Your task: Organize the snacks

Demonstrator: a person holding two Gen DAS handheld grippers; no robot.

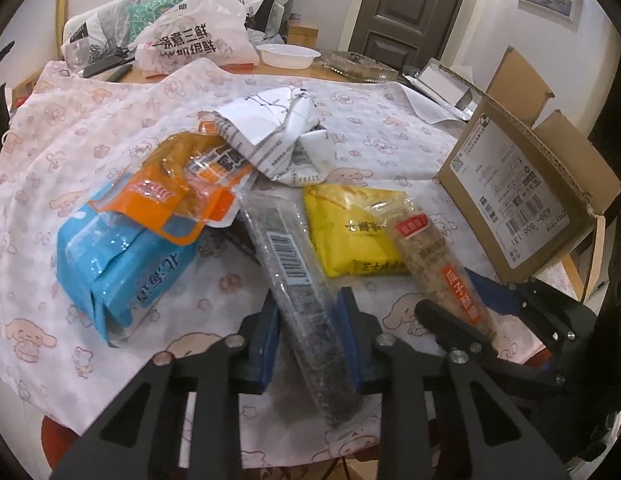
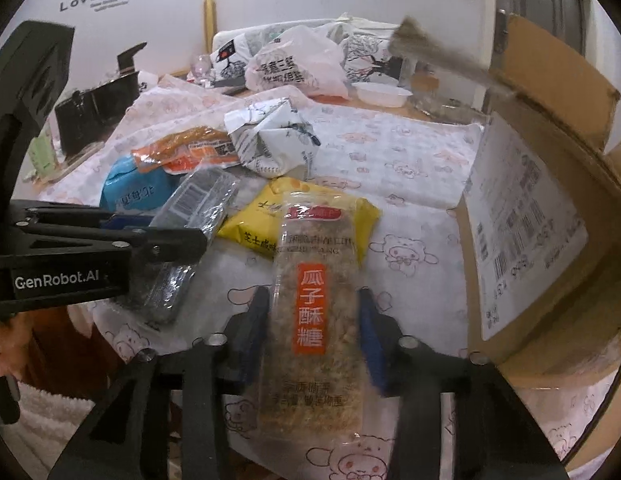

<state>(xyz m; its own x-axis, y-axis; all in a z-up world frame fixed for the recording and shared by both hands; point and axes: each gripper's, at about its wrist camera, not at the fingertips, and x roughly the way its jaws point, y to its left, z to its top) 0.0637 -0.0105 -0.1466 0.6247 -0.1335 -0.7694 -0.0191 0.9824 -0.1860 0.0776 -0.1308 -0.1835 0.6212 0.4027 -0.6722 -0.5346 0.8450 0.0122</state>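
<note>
1. The left gripper point(image 1: 308, 336) had its blue pads against both long sides of the dark snack bar point(image 1: 298, 280), clenched on it near its close end.
2. That bar's long axis ran from the tongs away toward the pile in the middle of the table; its far end lay beside the orange packet point(image 1: 182, 196) and the blue bag point(image 1: 122, 260).
3. The right gripper point(image 2: 314, 332) straddled the pale seed bar point(image 2: 316, 304), pads at or just beside its edges; a firm grasp could not be told.
4. That bar pointed straight away from the tongs, its far end lying over the yellow packet point(image 2: 250, 224).
5. The open cardboard box point(image 2: 550, 208) stood at the table's right edge, just beside the right gripper, so the right hand was probably nearer it.
</note>
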